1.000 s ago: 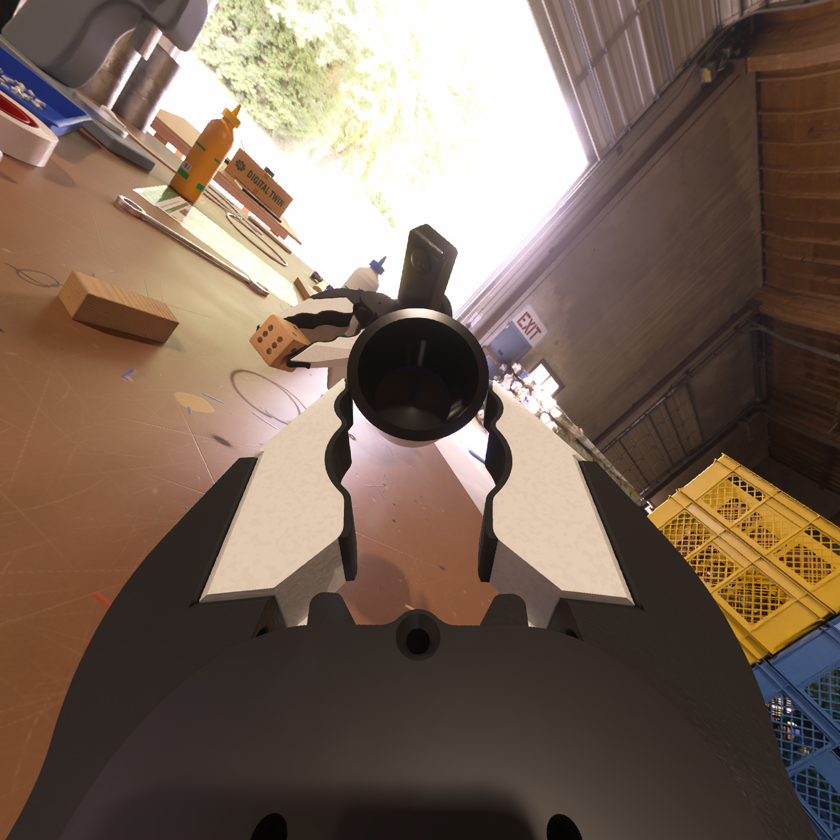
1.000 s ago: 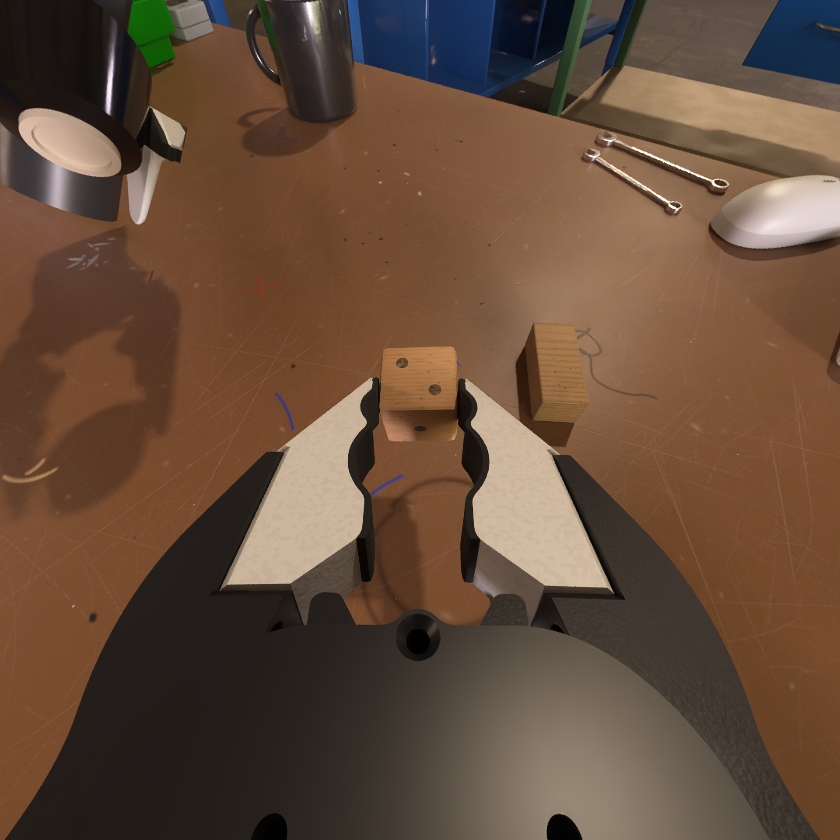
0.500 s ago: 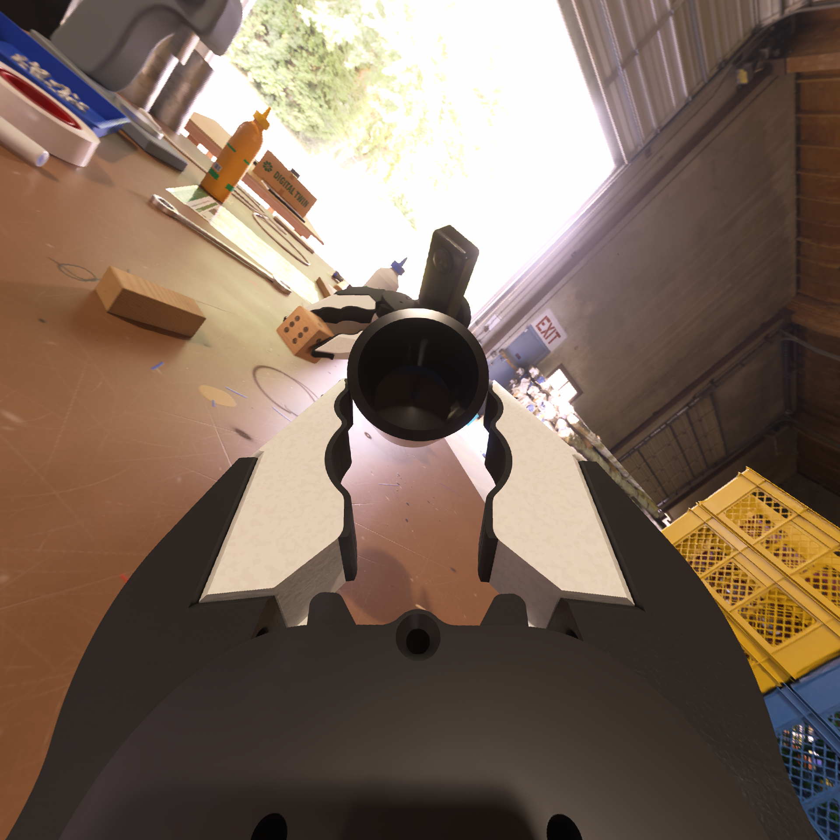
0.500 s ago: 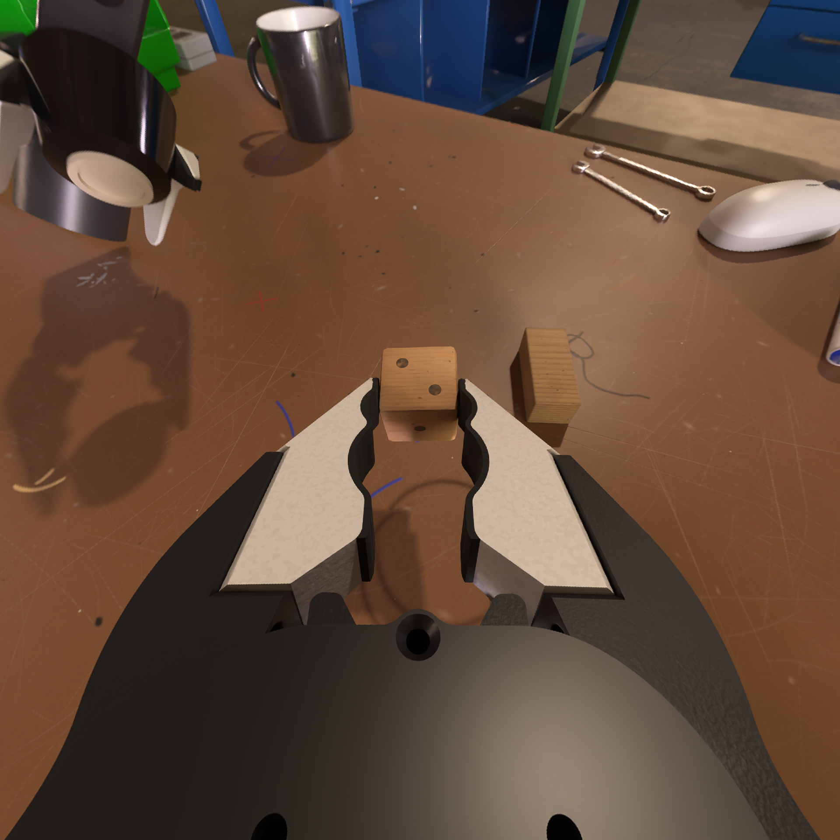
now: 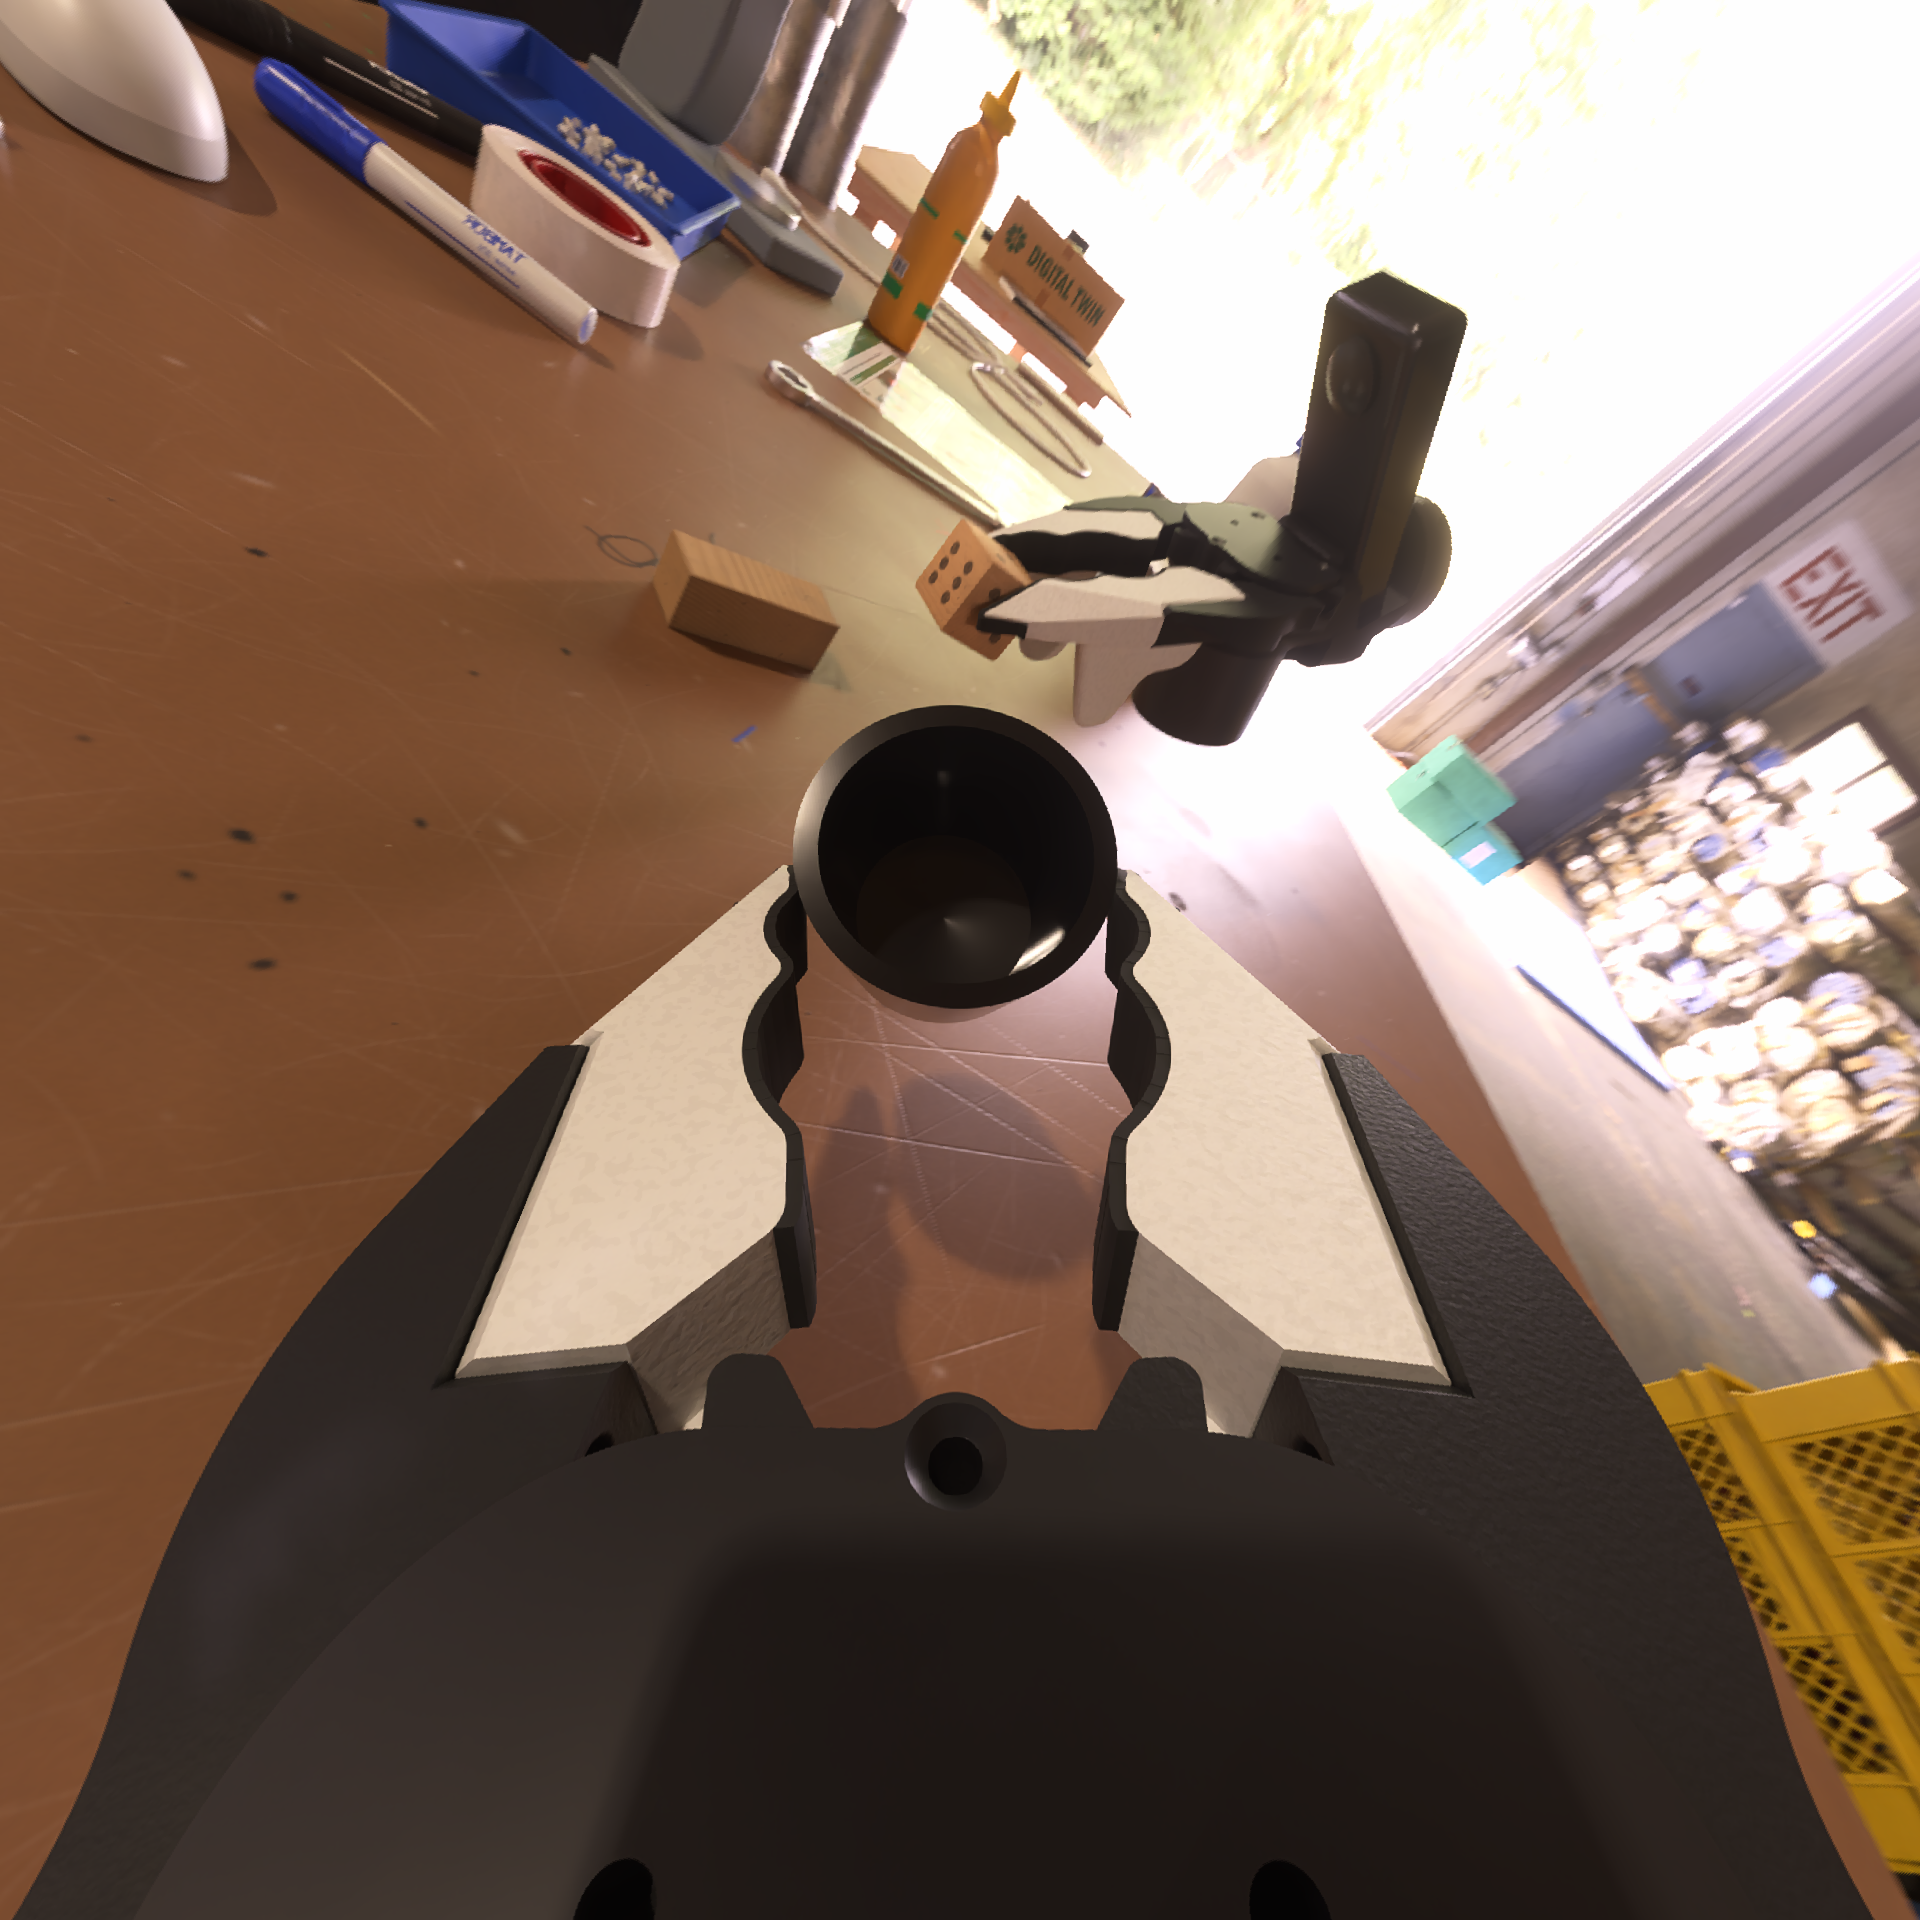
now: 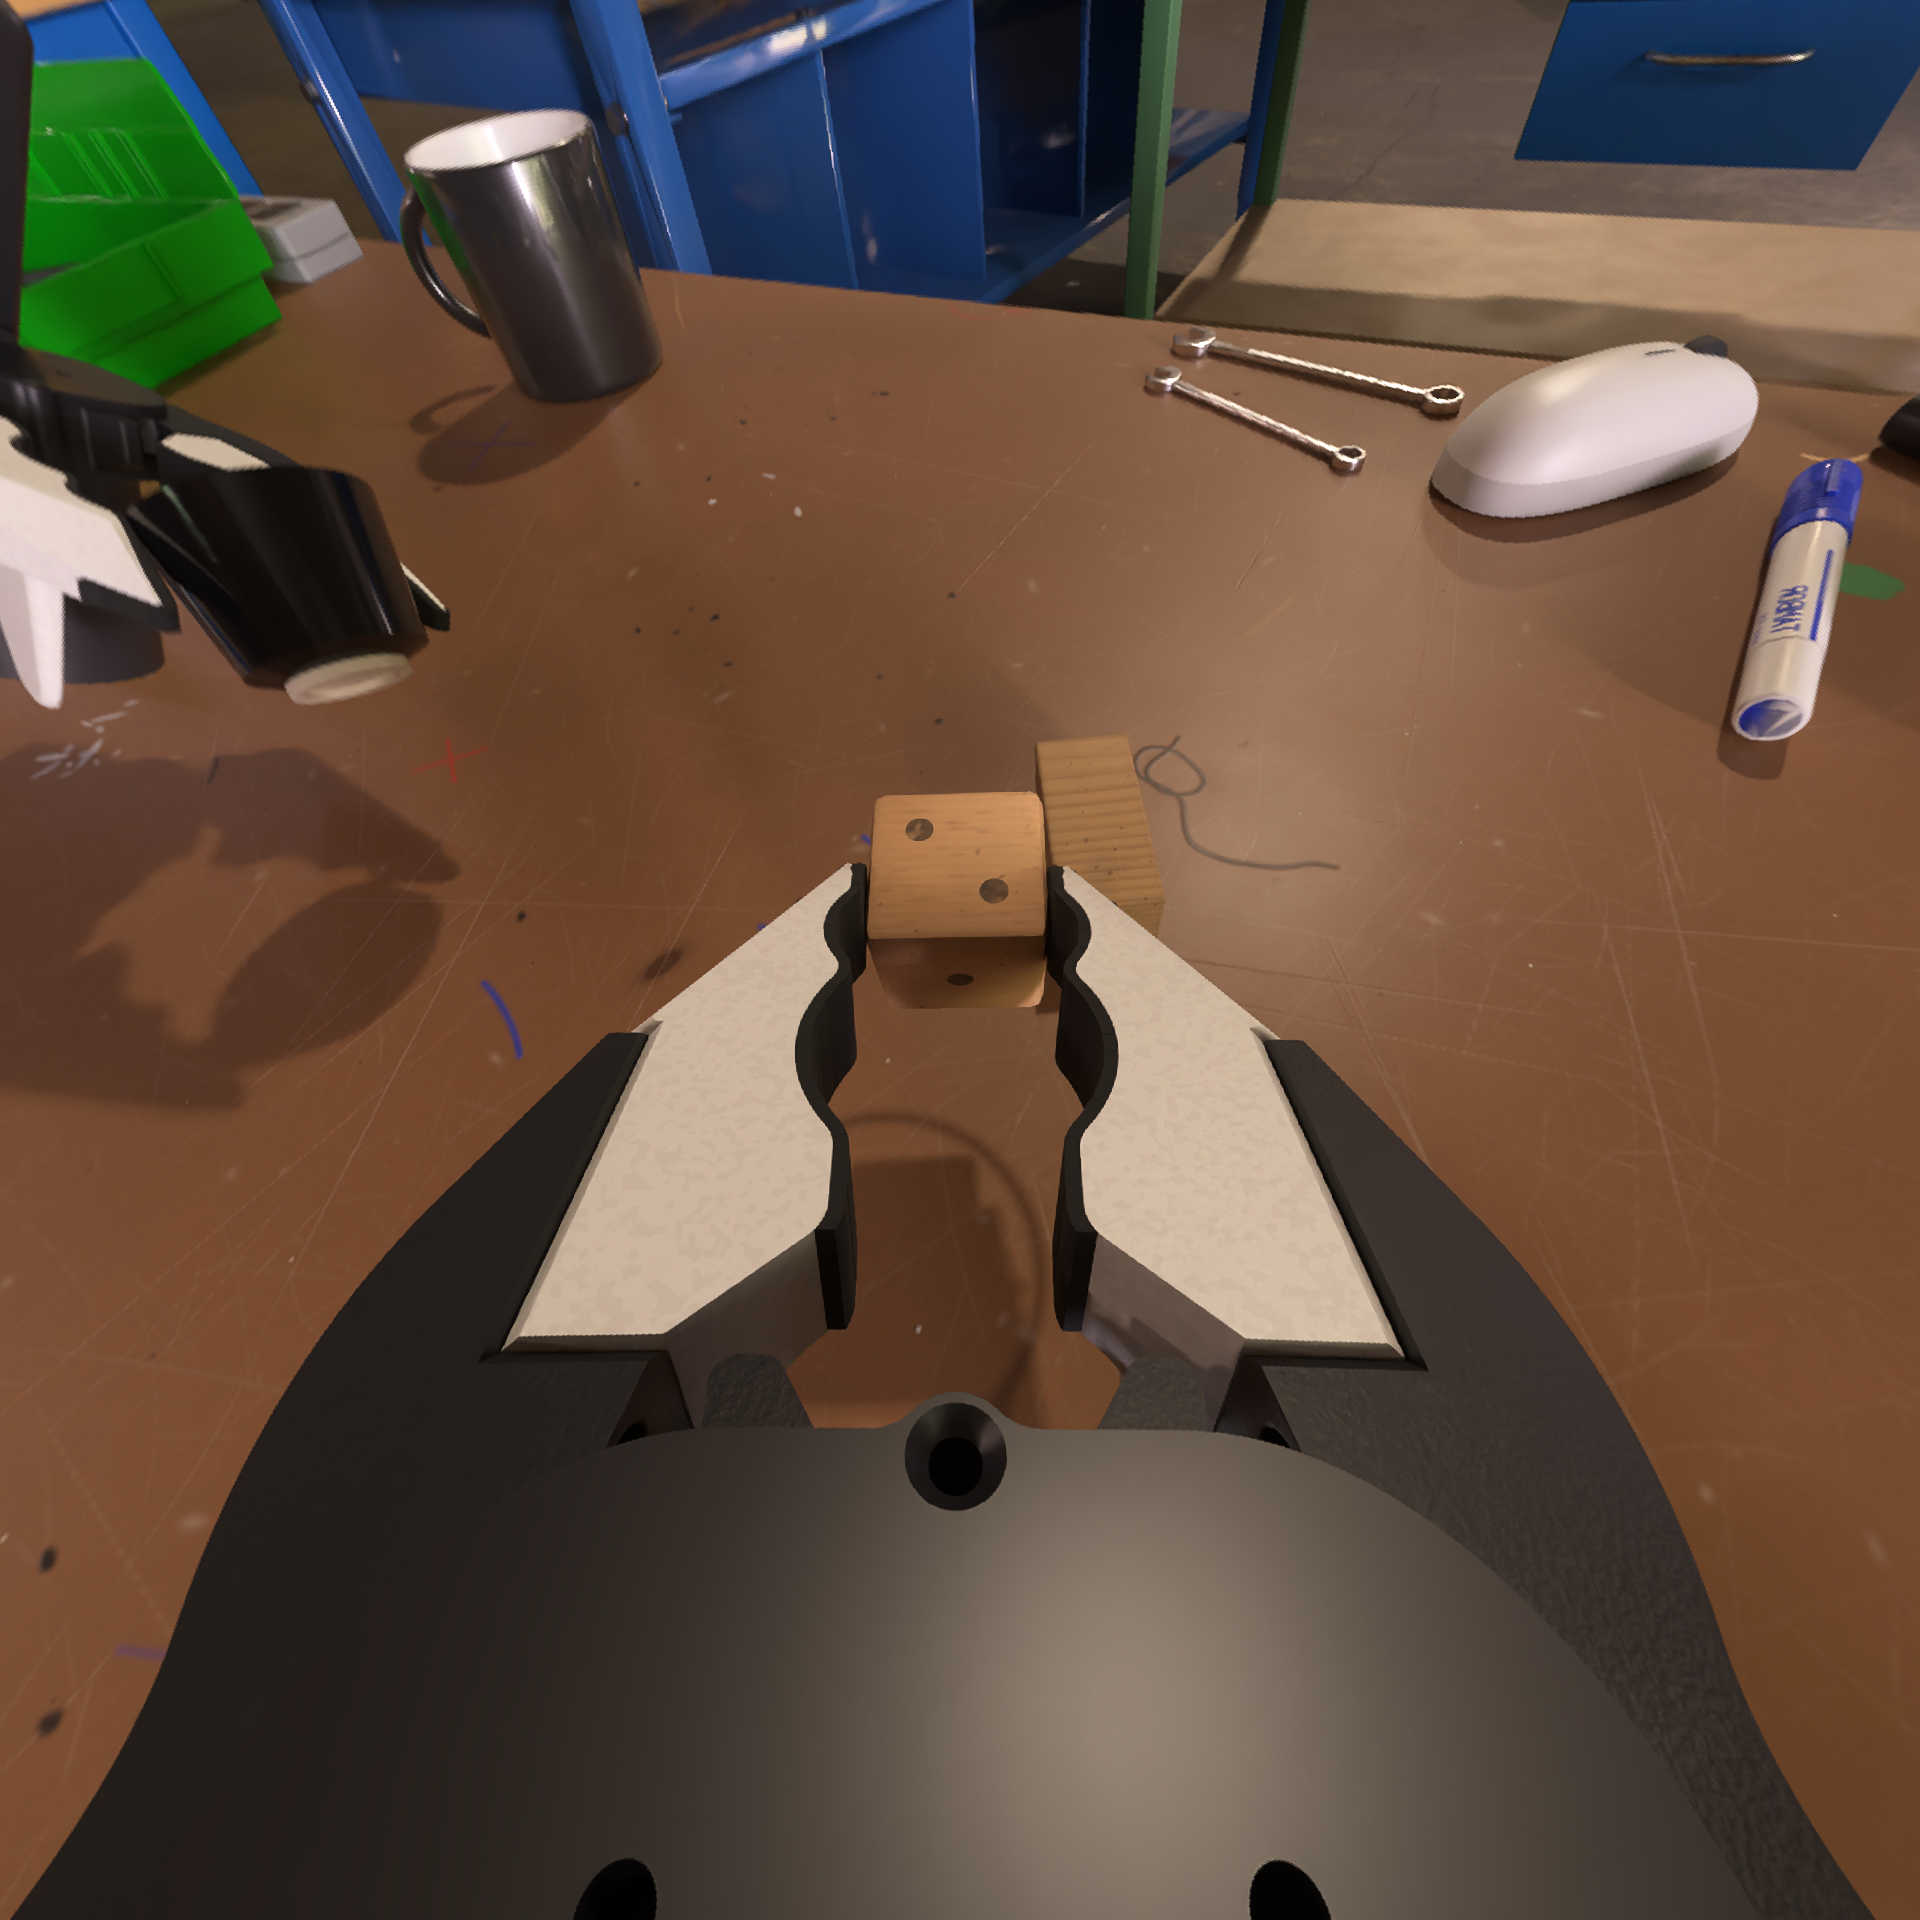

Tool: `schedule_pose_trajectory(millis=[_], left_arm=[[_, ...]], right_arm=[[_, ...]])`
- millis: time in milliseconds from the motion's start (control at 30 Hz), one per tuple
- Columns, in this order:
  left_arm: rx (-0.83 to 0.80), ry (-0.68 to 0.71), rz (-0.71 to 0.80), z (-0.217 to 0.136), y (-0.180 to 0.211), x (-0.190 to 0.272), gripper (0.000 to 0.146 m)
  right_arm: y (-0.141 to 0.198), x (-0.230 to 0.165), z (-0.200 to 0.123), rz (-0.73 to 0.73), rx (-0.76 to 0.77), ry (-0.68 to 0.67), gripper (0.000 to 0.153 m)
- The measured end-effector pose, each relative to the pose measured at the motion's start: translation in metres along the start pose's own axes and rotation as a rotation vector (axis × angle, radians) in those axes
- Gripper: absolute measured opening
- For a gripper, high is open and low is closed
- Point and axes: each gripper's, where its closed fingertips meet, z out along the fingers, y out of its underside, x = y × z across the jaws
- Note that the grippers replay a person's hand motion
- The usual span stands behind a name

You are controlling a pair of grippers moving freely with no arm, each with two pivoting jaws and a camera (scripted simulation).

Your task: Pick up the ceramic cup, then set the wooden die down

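Left wrist view: the left tongs [image 5: 954, 914] pinch the black ceramic cup [image 5: 954, 857] between their tips, its open mouth turned toward the camera and its body lifted clear of the brown desk [image 5: 312, 727]. Farther off, the right tongs [image 5: 1013, 597] clamp the wooden die [image 5: 961, 582] above the desk, with a small wooden block [image 5: 743, 613] lying just to the left of it. At the far left lie a white mouse [image 5: 125, 94], a blue marker [image 5: 436, 208], a roll of white tape [image 5: 577, 223] and a blue tray [image 5: 561, 125]; an orange bottle [image 5: 940, 223] stands beyond a wrench [image 5: 883, 442]. A yellow crate [image 5: 1808, 1579] shows at the near right.

Right wrist view: the right tongs [image 6: 956, 914] grip the wooden die [image 6: 956, 868] at their tips, its two-dot face upward, held above the desk [image 6: 1455, 1039]. The wooden block [image 6: 1107, 826] lies just behind and right of the die. At the far left, the left tongs [image 6: 301, 582] hold the ceramic cup [image 6: 281, 566] tilted, its pale base pointing down and right, off the desk. A steel mug [image 6: 535, 255] stands far back, beside a green bin [image 6: 125, 223]. Two wrenches [image 6: 1288, 400], the mouse [image 6: 1600, 431] and the marker [image 6: 1792, 613] lie at the far right.
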Motion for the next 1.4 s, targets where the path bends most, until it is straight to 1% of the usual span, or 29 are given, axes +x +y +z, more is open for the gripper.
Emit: schedule_pose_trajectory(millis=[100,200,433,567,1400], left_arm=[[-0.029,-0.051,0.028,0.002,0.004,-0.009,0.058],[-0.032,-0.053,0.01,0.005,0.004,-0.013,0.058],[-0.037,-0.075,-0.134,0.008,0.004,-0.03,0.058],[-0.037,-0.086,-0.156,0.008,0.004,-0.034,0.058],[-0.056,-0.09,-0.211,0.009,0.006,-0.04,0.058]], right_arm=[[0.002,0.004,0.01,0.018,0.009,-0.02,0.034],[0.009,0.008,0.022,0.029,-0.052,-0.032,0.034],[0.001,0.011,0.039,-0.068,-0.056,-0.044,0.034],[0.002,0.013,0.046,-0.07,-0.08,-0.053,0.034],[0.001,0.026,0.059,0.015,-0.122,-0.086,0.034]])
